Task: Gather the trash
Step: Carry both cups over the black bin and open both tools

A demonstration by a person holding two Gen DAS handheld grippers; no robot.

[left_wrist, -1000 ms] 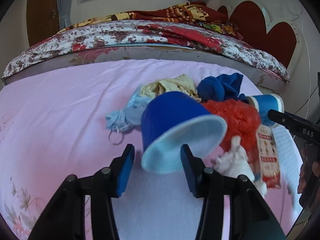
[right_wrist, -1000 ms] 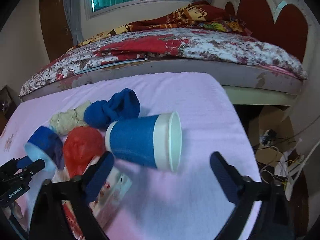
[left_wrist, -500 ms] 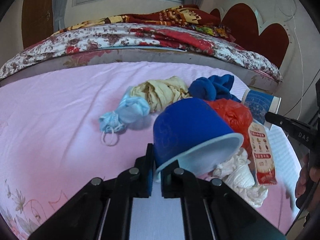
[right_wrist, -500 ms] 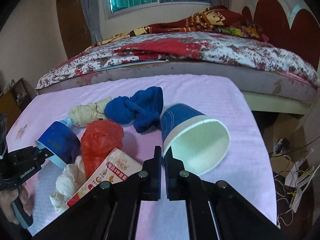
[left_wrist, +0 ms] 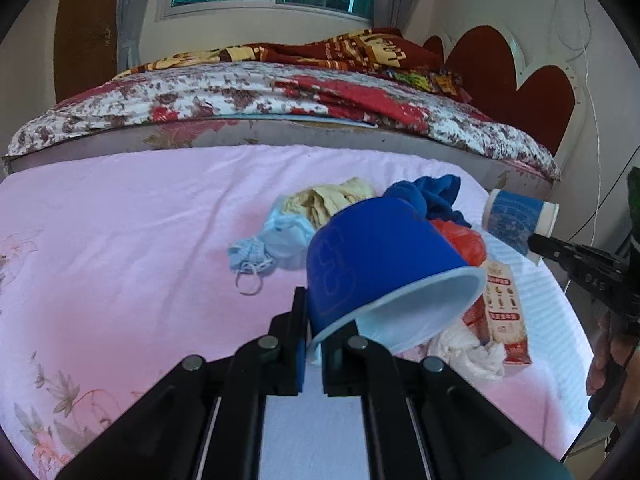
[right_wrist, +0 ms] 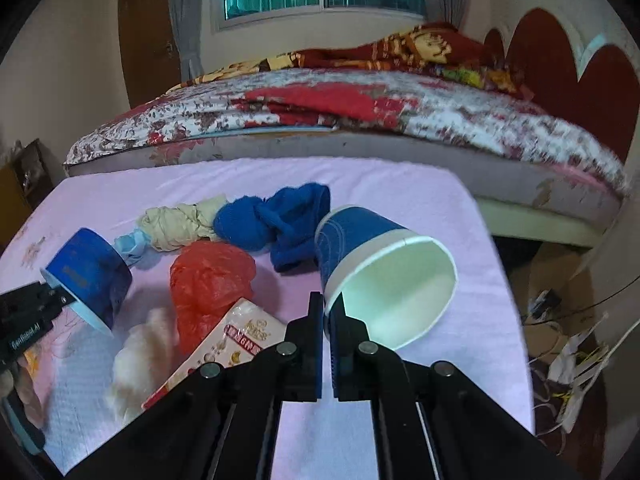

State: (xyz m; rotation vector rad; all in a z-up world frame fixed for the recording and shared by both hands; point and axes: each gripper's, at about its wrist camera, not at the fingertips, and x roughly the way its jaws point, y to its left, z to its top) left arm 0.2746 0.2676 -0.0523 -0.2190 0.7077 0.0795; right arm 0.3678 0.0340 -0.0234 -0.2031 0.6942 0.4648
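Observation:
My left gripper (left_wrist: 314, 334) is shut on the rim of a blue bowl-shaped paper cup (left_wrist: 376, 256) and holds it tilted above the pink sheet; it also shows in the right wrist view (right_wrist: 90, 276). My right gripper (right_wrist: 326, 316) is shut on the rim of a taller blue paper cup with a white inside (right_wrist: 384, 268), also lifted; it shows in the left wrist view (left_wrist: 516, 222). On the sheet lie a red plastic bag (right_wrist: 210, 280), a snack wrapper (right_wrist: 228, 344), white tissue (right_wrist: 140, 352) and a light blue face mask (left_wrist: 272, 240).
A blue sock bundle (right_wrist: 276, 220) and a cream cloth bundle (right_wrist: 180, 224) lie behind the trash. The pink sheet (left_wrist: 120, 240) covers a low surface in front of a bed with a floral quilt (left_wrist: 240, 92). Cables and clutter (right_wrist: 568, 336) lie on the floor at the right.
Both grippers went from open around their cups to shut on the rims. Both cups have been lifted and tilted off the sheet.

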